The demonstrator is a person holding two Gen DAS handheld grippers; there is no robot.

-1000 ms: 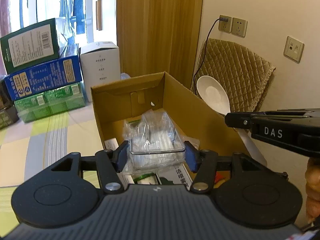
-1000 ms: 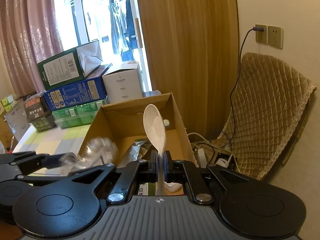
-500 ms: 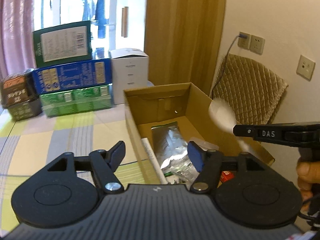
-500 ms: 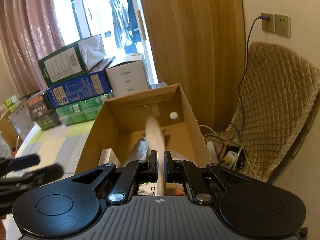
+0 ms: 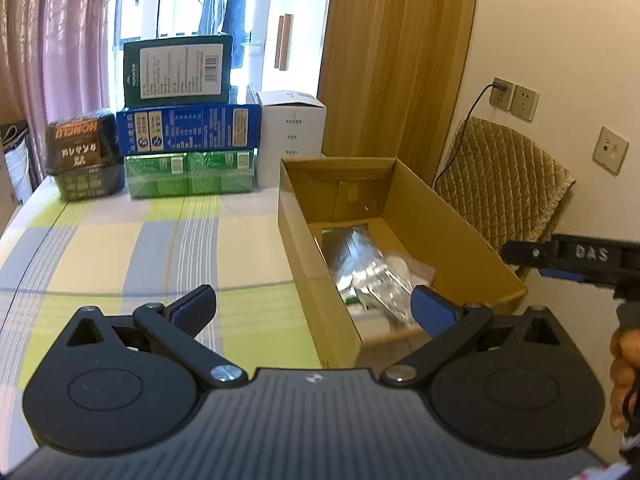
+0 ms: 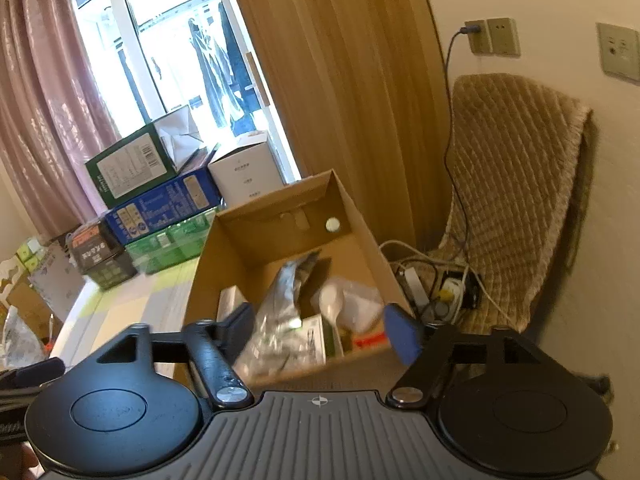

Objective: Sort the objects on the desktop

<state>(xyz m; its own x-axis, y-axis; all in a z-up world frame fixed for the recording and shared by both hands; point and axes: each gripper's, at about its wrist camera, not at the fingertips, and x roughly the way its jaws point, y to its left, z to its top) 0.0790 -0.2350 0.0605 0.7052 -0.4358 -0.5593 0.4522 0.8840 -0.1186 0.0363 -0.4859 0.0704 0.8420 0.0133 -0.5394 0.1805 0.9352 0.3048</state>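
Left hand-held gripper (image 5: 314, 306): one; fingers spread wide, nothing between them; it hangs over the near edge of the surface, by the near left corner of the cardboard box.
Right hand-held gripper (image 6: 326, 330): one; fingers spread wide, nothing held; it hangs above the near end of the cardboard box. In the left wrist view it shows as a black bar lettered DAS at the right edge, with part of a person's hand (image 5: 624, 376) below it.
Cardboard box (image 5: 460, 236): one, open-topped, standing at the right end of the surface.
White spoon (image 6: 332, 300): one, lying inside the cardboard box with its bowl toward the far end, beside the clear plastic bag.
Clear plastic bag (image 6: 360, 306): one, crumpled, in the box near its right wall.
Silver foil pouch (image 6: 286, 296): one, lying lengthwise along the middle of the box.
Other box contents: one small white carton (image 6: 314, 340) at the near end, one white piece (image 6: 228, 302) against the left wall, something red (image 6: 370, 340) at the near right; what these are cannot be told.
Surface (image 5: 120, 252): one, covered in a cloth of yellow, grey and white checks.
Stacked packages: three in one pile, green box (image 5: 178, 72) on top, blue box (image 5: 188, 128) in the middle, green pack (image 5: 188, 172) at the bottom.
White box (image 5: 292, 136): one, just right of the pile.
Dark packages (image 5: 82, 160): two, stacked, left of the pile.
Wall sockets (image 5: 514, 98): two side by side, one with a cable plugged in.
Quilted cushion (image 5: 504, 184): one, leaning against the wall behind the cardboard box.
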